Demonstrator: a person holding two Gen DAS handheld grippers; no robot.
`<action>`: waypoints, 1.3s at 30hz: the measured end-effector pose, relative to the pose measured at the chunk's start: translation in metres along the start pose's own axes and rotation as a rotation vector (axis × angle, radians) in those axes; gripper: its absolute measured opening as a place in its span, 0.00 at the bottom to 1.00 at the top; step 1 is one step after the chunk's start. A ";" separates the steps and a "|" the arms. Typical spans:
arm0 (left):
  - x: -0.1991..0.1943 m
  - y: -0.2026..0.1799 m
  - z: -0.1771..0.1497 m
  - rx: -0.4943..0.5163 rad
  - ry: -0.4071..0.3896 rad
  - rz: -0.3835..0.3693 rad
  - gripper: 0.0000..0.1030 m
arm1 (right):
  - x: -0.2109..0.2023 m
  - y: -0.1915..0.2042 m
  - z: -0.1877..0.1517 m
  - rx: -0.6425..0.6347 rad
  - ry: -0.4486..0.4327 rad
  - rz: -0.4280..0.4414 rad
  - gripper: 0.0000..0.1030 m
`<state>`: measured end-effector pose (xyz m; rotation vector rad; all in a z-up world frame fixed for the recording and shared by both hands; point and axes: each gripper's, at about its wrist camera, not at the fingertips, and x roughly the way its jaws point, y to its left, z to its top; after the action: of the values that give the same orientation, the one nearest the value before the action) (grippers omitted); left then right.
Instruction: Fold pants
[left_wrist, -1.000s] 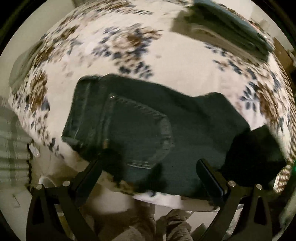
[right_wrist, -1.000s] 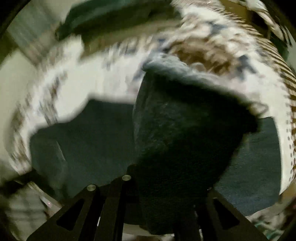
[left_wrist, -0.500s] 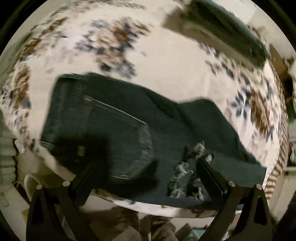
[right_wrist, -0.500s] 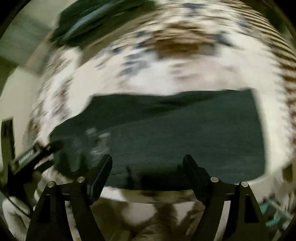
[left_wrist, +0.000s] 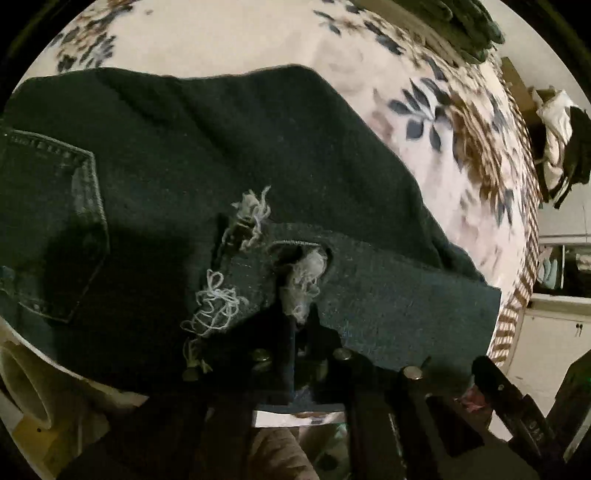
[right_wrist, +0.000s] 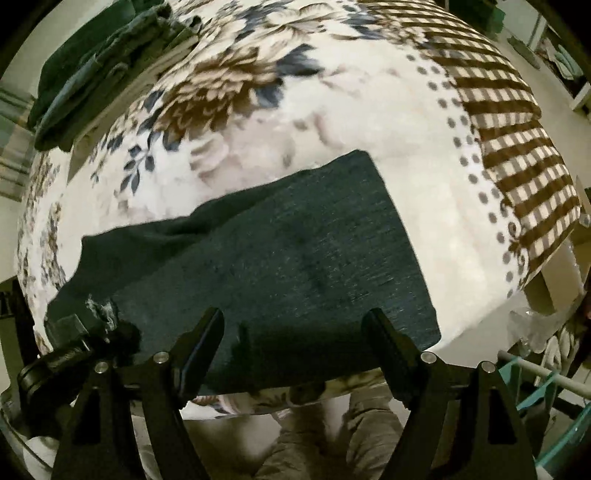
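Note:
Dark jeans (left_wrist: 229, 155) lie flat on a floral bedspread (left_wrist: 424, 96), back pocket at the left, frayed rips in the middle. My left gripper (left_wrist: 299, 332) is shut on the near edge of the jeans beside the rips; it also shows at the left of the right wrist view (right_wrist: 77, 332). In the right wrist view the folded jeans leg (right_wrist: 295, 251) stretches across the bed. My right gripper (right_wrist: 295, 328) is open and empty, just above the leg's near edge.
A pile of folded dark clothes (right_wrist: 92, 66) sits at the far side of the bed. A brown checked border (right_wrist: 509, 122) runs along the right bed edge. White cabinets (left_wrist: 554, 332) stand to the right. The person's legs (right_wrist: 332, 435) are below the bed edge.
The right gripper let go of the lifted leg, which now lies flat. The left gripper moved right and in, and shut on the jeans' near edge by the rips.

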<state>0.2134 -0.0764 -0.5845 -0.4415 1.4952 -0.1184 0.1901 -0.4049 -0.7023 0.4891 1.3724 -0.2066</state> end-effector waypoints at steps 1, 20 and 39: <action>-0.005 0.000 0.000 0.006 -0.024 -0.004 0.02 | -0.001 0.002 -0.001 -0.004 0.003 0.003 0.79; -0.030 0.051 0.016 -0.115 -0.090 -0.017 0.04 | 0.025 0.041 -0.003 -0.149 0.068 0.058 0.79; -0.048 0.075 0.001 -0.187 -0.104 -0.015 0.52 | 0.065 0.150 -0.030 -0.340 0.194 0.209 0.32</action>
<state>0.1957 0.0093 -0.5666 -0.6006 1.4059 0.0328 0.2392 -0.2503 -0.7375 0.3699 1.4968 0.2485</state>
